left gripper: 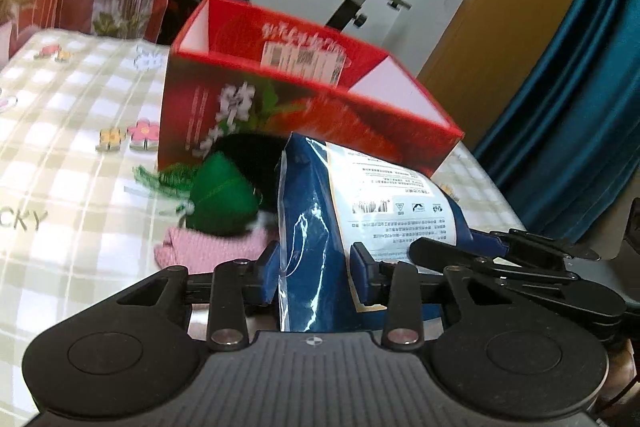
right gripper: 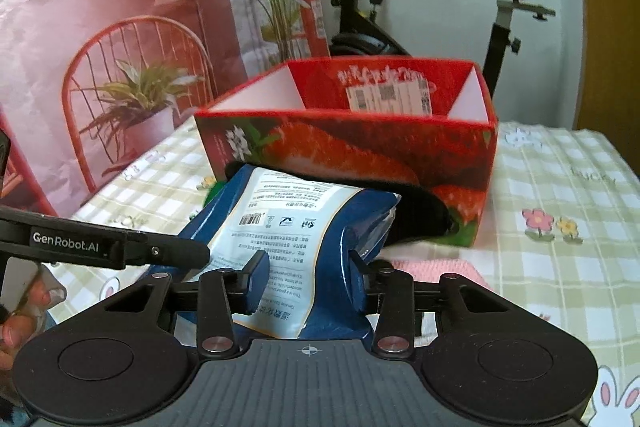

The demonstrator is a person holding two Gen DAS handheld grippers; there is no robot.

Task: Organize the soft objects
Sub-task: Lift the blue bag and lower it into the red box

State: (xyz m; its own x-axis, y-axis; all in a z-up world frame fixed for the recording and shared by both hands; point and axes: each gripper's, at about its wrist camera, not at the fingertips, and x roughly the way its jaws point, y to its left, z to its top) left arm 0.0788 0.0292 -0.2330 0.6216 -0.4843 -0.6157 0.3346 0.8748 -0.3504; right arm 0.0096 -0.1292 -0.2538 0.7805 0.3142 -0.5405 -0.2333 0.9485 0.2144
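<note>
A blue soft packet (left gripper: 316,227) with a white printed label is pinched between both grippers above the checked tablecloth. My left gripper (left gripper: 316,267) is shut on one end of it. My right gripper (right gripper: 306,277) is shut on the other end of the blue packet (right gripper: 304,223). An open red box (left gripper: 280,83) with a strawberry print stands just behind the packet; it also shows in the right wrist view (right gripper: 360,147). A green soft toy (left gripper: 220,199), a black soft item (left gripper: 248,159) and a pink knitted cloth (left gripper: 208,251) lie before the box.
The checked tablecloth (left gripper: 60,147) covers the table. An exercise bike (right gripper: 500,7) stands behind the box. A pink printed backdrop (right gripper: 100,7) hangs at the left. A blue curtain (left gripper: 580,87) and a wooden door (left gripper: 500,7) are at the right.
</note>
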